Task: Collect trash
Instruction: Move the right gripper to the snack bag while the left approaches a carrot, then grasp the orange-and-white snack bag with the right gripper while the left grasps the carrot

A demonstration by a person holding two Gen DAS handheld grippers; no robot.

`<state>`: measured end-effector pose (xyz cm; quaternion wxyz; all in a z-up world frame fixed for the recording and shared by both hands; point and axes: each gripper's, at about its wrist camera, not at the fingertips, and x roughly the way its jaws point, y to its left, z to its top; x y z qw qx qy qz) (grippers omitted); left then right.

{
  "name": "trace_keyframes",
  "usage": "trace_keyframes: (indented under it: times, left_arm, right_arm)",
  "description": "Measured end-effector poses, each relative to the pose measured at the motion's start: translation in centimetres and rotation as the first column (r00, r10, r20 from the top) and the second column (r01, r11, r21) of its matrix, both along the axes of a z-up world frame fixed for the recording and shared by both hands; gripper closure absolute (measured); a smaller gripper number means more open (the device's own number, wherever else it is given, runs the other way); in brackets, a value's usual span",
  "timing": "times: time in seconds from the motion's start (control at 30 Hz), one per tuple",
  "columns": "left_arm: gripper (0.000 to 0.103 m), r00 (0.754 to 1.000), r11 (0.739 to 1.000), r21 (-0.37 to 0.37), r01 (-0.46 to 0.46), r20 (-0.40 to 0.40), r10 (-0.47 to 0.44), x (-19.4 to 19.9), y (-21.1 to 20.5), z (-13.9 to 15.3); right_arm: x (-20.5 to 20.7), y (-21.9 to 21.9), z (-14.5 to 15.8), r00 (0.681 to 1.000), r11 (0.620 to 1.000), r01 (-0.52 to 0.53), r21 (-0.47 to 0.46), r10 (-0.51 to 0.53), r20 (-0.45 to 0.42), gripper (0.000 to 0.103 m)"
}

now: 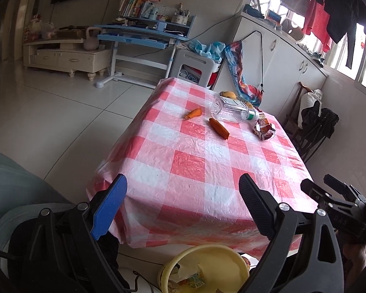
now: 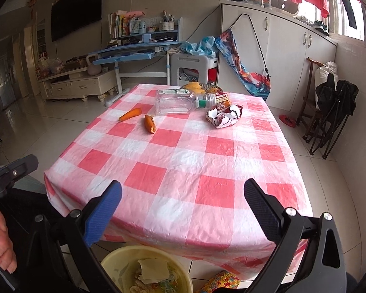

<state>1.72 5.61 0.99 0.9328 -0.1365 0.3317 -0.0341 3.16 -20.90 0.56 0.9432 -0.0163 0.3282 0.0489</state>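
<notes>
Checked tablecloth (image 2: pixel 183 161), far end: clear bottle (image 2: pixel 175 102) on its side, long axis crosswise, crumpled wrapper (image 2: pixel 223 117) beside its cap, two carrot pieces (image 2: pixel 150 123) to its left. Left gripper (image 1: pixel 183 195) and right gripper (image 2: pixel 183 199), both spread and empty, hang at the near edge over a yellow bin (image 2: pixel 114 261); trash lies well ahead, the wrapper likely nearer the right.

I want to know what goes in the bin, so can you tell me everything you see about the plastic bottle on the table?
The plastic bottle is clear, squarish and looks empty. It lies on its side on the far part of the checked tablecloth. A green ring sits around its neck below a clear cap, and a white and green label shows on its upper side. Its cap end lies right against the crumpled wrapper; whether they touch I cannot tell. A carrot piece lies close in front of it. Neither pair of tongs touches it.
</notes>
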Motion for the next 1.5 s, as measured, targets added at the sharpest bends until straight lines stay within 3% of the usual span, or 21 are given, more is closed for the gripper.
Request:
trace_keyframes:
  times: [0.27,0.47,0.67,0.77,0.83,0.97,1.03,1.07,1.13,1.17,1.27,1.4,1.5]
  left_arm:
    - [0.014,0.996,0.998,0.007,0.068,-0.053,-0.067,4.9,-2.8,-1.2]
    - [0.014,0.990,0.993,0.029,0.116,-0.084,-0.113,10.7,-5.6,-1.9]
    - [0.014,0.986,0.990,0.045,0.135,-0.101,-0.130,17.0,-8.7,-2.5]
    - [0.014,0.985,0.988,0.071,0.138,-0.113,-0.130,19.5,-10.4,-3.3]
    - [0.014,0.985,0.987,0.096,0.129,-0.129,-0.116,21.0,-11.2,-4.0]
    - [0.014,0.986,0.989,0.117,0.090,-0.153,-0.071,23.4,-11.8,-5.5]
    - [0.021,0.984,0.990,0.118,0.079,-0.166,-0.058,24.3,-11.9,-6.0]
    - [0.033,0.982,0.990,0.111,0.086,-0.180,-0.066,24.7,-12.0,-6.2]
    - [0.063,0.970,0.986,0.093,0.136,-0.214,-0.114,25.4,-12.3,-6.8]
    - [0.082,0.963,0.981,0.082,0.175,-0.223,-0.153,25.5,-12.5,-7.0]
    - [0.088,0.966,0.974,0.099,0.202,-0.185,-0.181,24.2,-12.6,-6.4]
    - [0.088,0.969,0.976,0.061,0.207,-0.147,-0.196,21.2,-10.9,-5.4]
    - [0.088,0.975,0.980,0.047,0.193,-0.125,-0.186,18.5,-9.4,-4.6]
  right_arm:
    - [8.0,-3.4,0.5,0.996,0.999,0.040,0.010,-0.039,-0.080,0.007]
    - [14.5,-7.4,-0.8,0.982,0.984,0.127,0.121,-0.108,-0.154,0.007]
    - [18.8,-10.7,-3.0,0.958,0.930,0.235,0.282,-0.173,-0.227,0.008]
    - [20.4,-10.7,-3.5,0.956,0.931,0.236,0.278,-0.172,-0.236,0.014]
    - [21.4,-10.3,-4.0,0.954,0.939,0.226,0.258,-0.160,-0.252,0.028]
    - [22.3,-10.2,-4.7,0.954,0.938,0.210,0.275,-0.135,-0.267,0.039]
    - [22.1,-10.1,-4.4,0.960,0.937,0.194,0.289,-0.121,-0.252,0.056]
    - [22.1,-10.3,-4.3,0.960,0.938,0.194,0.286,-0.122,-0.251,0.059]
    - [21.8,-10.5,-4.2,0.960,0.938,0.192,0.288,-0.118,-0.255,0.080]
    - [21.9,-10.9,-4.3,0.959,0.935,0.191,0.299,-0.113,-0.258,0.080]
    - [20.8,-12.3,-4.0,0.956,0.906,0.227,0.357,-0.138,-0.258,0.081]
    - [18.8,-13.7,-3.4,0.953,0.854,0.262,0.449,-0.155,-0.260,0.083]
    - [17.1,-13.3,-2.5,0.960,0.851,0.239,0.469,-0.133,-0.248,0.092]
